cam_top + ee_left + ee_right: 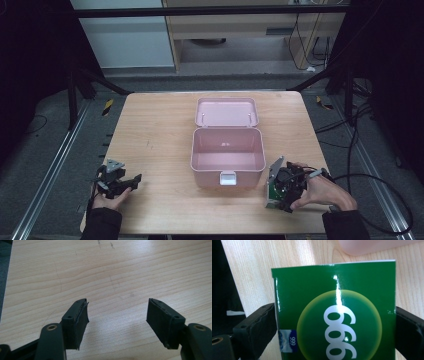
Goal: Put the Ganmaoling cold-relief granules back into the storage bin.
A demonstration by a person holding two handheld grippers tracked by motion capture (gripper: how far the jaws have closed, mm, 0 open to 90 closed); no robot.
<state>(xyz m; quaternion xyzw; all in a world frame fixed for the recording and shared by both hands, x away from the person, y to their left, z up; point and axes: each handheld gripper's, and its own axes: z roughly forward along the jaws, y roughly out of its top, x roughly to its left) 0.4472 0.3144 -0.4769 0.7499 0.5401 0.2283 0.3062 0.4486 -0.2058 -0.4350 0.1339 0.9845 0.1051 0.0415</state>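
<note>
**While held: one green carton, awaiting the pink case**

Item: glossy green cardboard carton [334,312] with white numerals, clamped at its sides by the right tool [281,187], jaws spread wide around it. Open pink plastic case [227,155] sits just left of it on the wooden surface [155,135]. Left tool [117,322] gapes empty, farther from the case.

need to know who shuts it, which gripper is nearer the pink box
Right. The right gripper, holding a green packet, sits just off the pink box's front right corner; the open left gripper rests farther away.
</note>
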